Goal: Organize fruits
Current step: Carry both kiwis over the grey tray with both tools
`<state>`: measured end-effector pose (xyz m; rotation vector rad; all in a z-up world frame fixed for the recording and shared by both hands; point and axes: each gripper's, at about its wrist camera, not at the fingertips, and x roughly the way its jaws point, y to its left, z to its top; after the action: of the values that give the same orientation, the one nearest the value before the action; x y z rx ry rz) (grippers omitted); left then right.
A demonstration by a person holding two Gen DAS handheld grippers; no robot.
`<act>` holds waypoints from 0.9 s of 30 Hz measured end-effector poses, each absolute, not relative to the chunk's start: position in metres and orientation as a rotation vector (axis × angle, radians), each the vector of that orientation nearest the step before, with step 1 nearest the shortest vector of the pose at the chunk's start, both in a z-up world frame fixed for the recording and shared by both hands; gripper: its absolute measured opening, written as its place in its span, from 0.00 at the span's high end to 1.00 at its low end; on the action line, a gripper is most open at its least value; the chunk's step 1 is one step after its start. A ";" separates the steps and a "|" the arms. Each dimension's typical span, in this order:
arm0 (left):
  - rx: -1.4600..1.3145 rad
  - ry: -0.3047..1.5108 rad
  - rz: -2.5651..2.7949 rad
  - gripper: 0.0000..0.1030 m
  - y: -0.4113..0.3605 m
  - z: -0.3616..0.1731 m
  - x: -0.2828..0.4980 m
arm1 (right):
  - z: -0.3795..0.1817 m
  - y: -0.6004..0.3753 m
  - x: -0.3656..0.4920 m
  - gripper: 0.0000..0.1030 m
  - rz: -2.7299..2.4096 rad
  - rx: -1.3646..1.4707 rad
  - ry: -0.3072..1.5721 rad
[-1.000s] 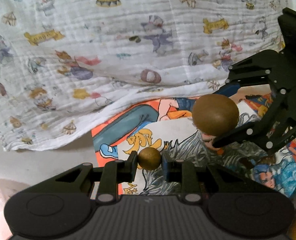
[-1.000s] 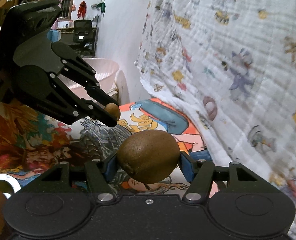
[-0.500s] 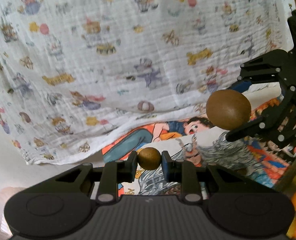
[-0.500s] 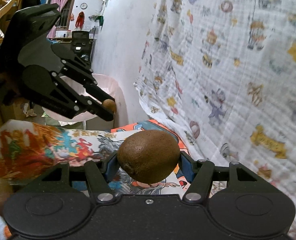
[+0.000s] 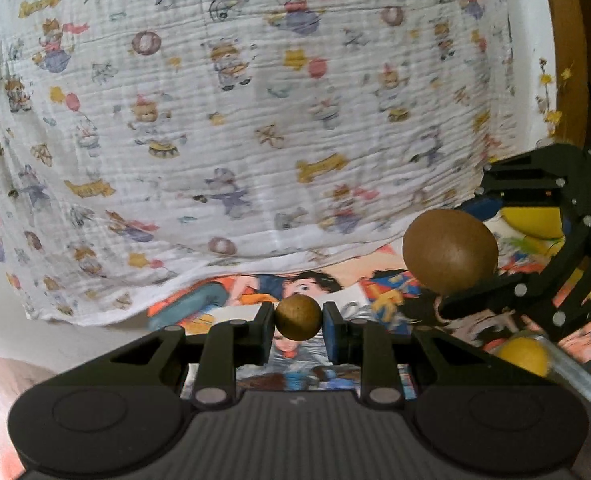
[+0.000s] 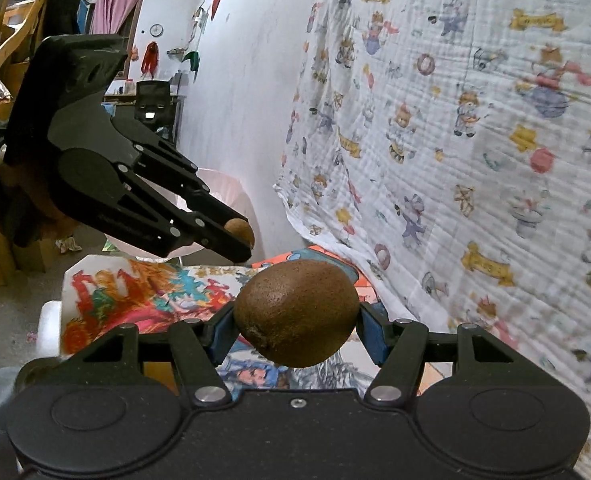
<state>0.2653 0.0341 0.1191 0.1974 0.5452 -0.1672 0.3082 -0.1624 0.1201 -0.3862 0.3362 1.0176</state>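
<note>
Both tongs have lifted higher: left tongs [image 5: 298,317] pinch a small brown fruit [image 5: 298,317], right tongs [image 6: 296,314] clamp the kiwi [image 6: 296,314] crosswise, yellow fruit [image 5: 523,356] lying below right.

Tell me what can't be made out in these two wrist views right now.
- Left wrist view: the yellow fruits in the metal-rimmed tray are half hidden by the right gripper and cut by the edge.
- Right wrist view: the small round brown fruit is mostly hidden between the left gripper fingers.
- Both views: where the large brown kiwi belongs isn't shown.

A bright comic-print cloth [image 6: 143,292] covers the tabletop [image 6: 49,320]; a white cartoon-patterned muslin sheet [image 5: 231,152] hangs down onto its far edge.
</note>
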 end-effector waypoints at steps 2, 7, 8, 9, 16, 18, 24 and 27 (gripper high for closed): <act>0.166 0.557 -0.187 0.73 0.027 0.119 0.259 | 0.121 -0.170 0.298 0.37 1.013 -0.386 0.333; 0.118 0.590 -0.241 0.73 0.011 0.111 0.241 | 0.120 -0.189 0.276 0.37 1.005 -0.365 0.349; 0.110 0.594 -0.249 0.73 0.008 0.109 0.237 | 0.119 -0.193 0.272 0.37 1.002 -0.362 0.352; 0.111 0.596 -0.259 0.73 0.005 0.107 0.233 | 0.118 -0.197 0.267 0.37 1.000 -0.359 0.352; 0.090 0.593 -0.310 0.73 -0.021 0.093 0.202 | 0.104 -0.224 0.226 0.37 0.982 -0.339 0.347; 0.083 0.595 -0.319 0.73 -0.029 0.089 0.194 | 0.096 -0.232 0.215 0.37 0.968 -0.320 0.366; 0.071 0.599 -0.350 0.73 -0.053 0.074 0.172 | 0.067 -0.256 0.190 0.37 0.885 -0.305 0.408; 0.077 0.598 -0.370 0.73 -0.065 0.064 0.164 | 0.054 -0.268 0.183 0.37 0.833 -0.314 0.427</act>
<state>0.1643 -0.0654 0.0645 0.0769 0.5983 -0.3696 0.1825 -0.2683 0.0535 -0.3139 0.4273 0.8333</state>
